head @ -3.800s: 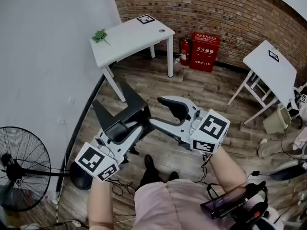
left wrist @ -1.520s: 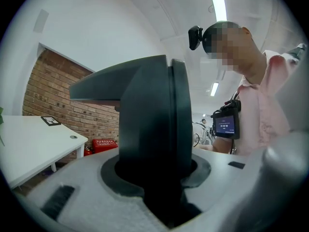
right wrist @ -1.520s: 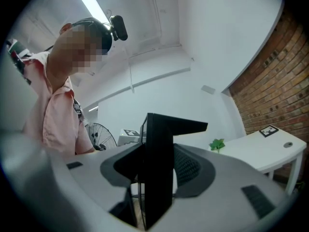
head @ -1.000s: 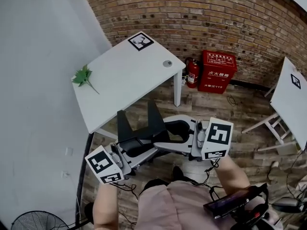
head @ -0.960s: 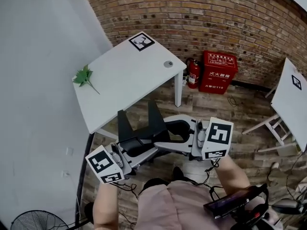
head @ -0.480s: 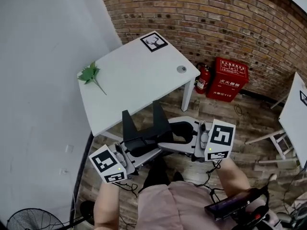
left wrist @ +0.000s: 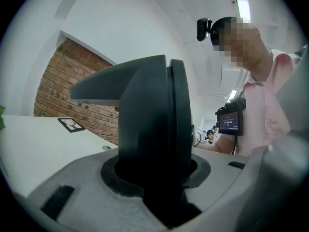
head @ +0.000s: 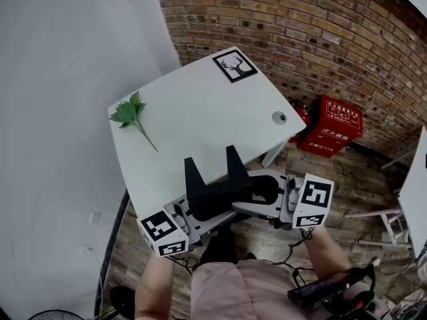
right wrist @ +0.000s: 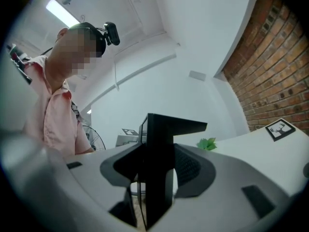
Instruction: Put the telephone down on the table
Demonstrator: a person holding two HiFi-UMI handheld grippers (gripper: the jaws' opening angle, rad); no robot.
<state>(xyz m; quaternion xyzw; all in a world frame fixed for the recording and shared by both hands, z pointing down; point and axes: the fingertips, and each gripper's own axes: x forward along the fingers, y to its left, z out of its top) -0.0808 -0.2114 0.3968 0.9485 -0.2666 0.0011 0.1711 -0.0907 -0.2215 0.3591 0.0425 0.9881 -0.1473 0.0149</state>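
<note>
At table (head: 200, 105) edge, left gripper (head: 199, 217) and right gripper (head: 257, 197) pinch telephone (head: 213, 189); sprig (head: 133, 115) beyond.

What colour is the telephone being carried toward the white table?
Black. The telephone shows best in the head view.

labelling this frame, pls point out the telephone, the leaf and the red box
telephone (head: 215, 195), head view, on its dark body below the two prongs
leaf (head: 131, 112), head view, on the green blades
red box (head: 332, 132), head view, on its front face
</note>
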